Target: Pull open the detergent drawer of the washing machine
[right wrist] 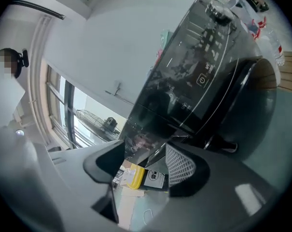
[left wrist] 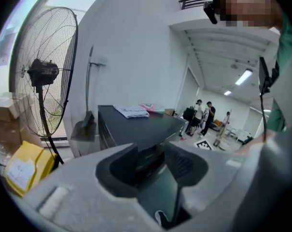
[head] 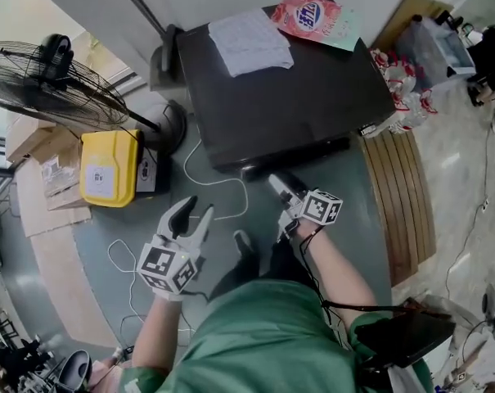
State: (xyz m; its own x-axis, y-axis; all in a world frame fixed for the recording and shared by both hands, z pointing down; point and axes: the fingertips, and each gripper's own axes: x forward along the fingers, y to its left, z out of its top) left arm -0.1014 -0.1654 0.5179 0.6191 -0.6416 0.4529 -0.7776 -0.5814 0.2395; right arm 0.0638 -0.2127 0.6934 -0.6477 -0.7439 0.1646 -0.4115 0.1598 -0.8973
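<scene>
The dark washing machine (head: 288, 97) stands ahead of me, seen from above in the head view. My right gripper (head: 278, 185) is close to its front top edge, jaws open. In the right gripper view the glossy control panel (right wrist: 203, 76) runs slantwise. The panel's end with pale lettering, where the detergent drawer (right wrist: 145, 132) sits, lies just beyond the right gripper (right wrist: 143, 153), and the pads do not press on it. My left gripper (head: 196, 210) hangs open over the floor, left of the machine and apart from it. Nothing lies between its jaws (left wrist: 153, 151) in the left gripper view.
A folded white cloth (head: 251, 43) and a pink packet (head: 312, 16) lie on the machine's top. A floor fan (head: 51, 80), a yellow box (head: 108, 166) and a loose white cable (head: 222, 185) are on the left. A wooden pallet (head: 402, 195) lies on the right.
</scene>
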